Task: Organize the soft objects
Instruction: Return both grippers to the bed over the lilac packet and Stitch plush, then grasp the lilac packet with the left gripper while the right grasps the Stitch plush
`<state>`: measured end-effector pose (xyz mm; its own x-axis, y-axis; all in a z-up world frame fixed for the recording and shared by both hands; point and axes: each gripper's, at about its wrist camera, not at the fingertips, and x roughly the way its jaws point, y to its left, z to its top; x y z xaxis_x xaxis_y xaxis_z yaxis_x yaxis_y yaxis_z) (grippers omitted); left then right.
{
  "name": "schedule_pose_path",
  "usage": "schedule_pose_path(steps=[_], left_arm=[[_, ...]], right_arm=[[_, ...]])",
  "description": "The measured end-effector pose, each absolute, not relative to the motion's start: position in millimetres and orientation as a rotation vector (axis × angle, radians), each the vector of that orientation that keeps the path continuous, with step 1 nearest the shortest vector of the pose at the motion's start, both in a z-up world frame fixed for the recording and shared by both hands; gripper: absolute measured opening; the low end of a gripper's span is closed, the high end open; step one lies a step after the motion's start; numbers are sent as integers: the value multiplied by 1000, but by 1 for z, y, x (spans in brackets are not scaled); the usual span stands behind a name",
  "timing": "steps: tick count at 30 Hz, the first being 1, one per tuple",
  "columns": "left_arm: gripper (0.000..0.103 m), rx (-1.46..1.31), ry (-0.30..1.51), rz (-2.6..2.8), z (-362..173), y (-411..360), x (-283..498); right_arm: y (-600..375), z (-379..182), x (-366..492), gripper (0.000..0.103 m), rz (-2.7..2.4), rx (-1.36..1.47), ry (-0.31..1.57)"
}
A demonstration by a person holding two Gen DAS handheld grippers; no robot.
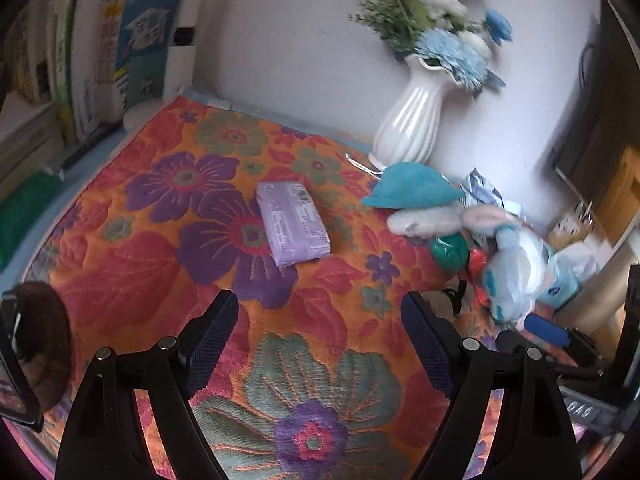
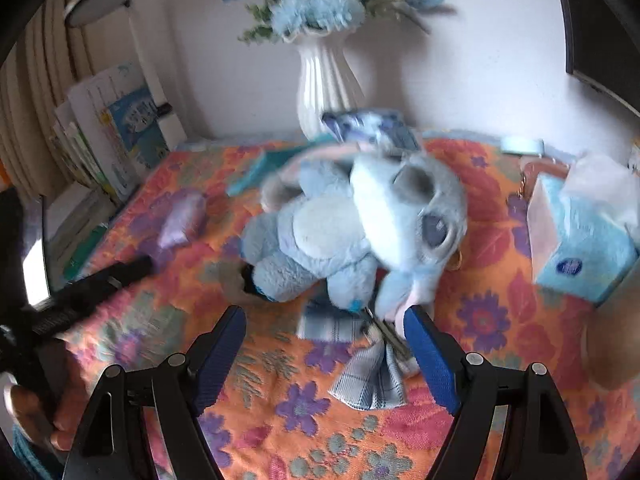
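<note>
At the bottom of the left wrist view the left claw [image 1: 320, 344] stands wide open with nothing between its fingers, hovering over the floral cloth [image 1: 160, 248] that covers the worktop. Beyond it, near the centre of the frame, a purple tissue pack [image 1: 293, 224] lies flat on the cloth, well apart from the fingers. At the right of the frame a heap of soft things sits together: a teal plush piece [image 1: 412, 190], a blurred blue plush toy [image 1: 516, 268] and a green ball [image 1: 450, 250] tucked between them. Behind the heap, in the upper right, a white ribbed vase [image 1: 408, 120] with blue flowers stands against the wall. Books [image 1: 136, 52] lean in the upper left.

In the right wrist view the right claw [image 2: 326, 344] is also spread open and empty. Just past its fingertips a blue plaid cloth [image 2: 360, 360] lies rumpled on the floral cloth, near the right finger. The blue plush toy [image 2: 352, 224] fills the centre of the frame, lying on its side on the plaid cloth's far edge; motion blur hides its finer detail. A blue tissue box [image 2: 584, 248] sits at the right edge, the purple tissue pack [image 2: 180, 220] at centre left, and the vase [image 2: 326, 80] at top centre behind the toy.
</note>
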<state>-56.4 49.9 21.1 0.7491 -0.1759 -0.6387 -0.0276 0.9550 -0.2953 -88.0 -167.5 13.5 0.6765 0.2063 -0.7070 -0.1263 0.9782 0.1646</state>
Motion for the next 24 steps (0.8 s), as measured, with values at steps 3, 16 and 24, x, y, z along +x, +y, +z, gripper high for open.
schedule_pose_path(steps=[3,16,24], left_arm=[[82,-317,743,-75,19,51,-56],[82,-310,781,-72,14,46,-53],[82,-273,822,-8,17,44,-50]], right_arm=[[-161,16,-92,80,196,66,785],[-159,9,-89,81,201,63,813],[-176,26,-108,82,105,116,683]])
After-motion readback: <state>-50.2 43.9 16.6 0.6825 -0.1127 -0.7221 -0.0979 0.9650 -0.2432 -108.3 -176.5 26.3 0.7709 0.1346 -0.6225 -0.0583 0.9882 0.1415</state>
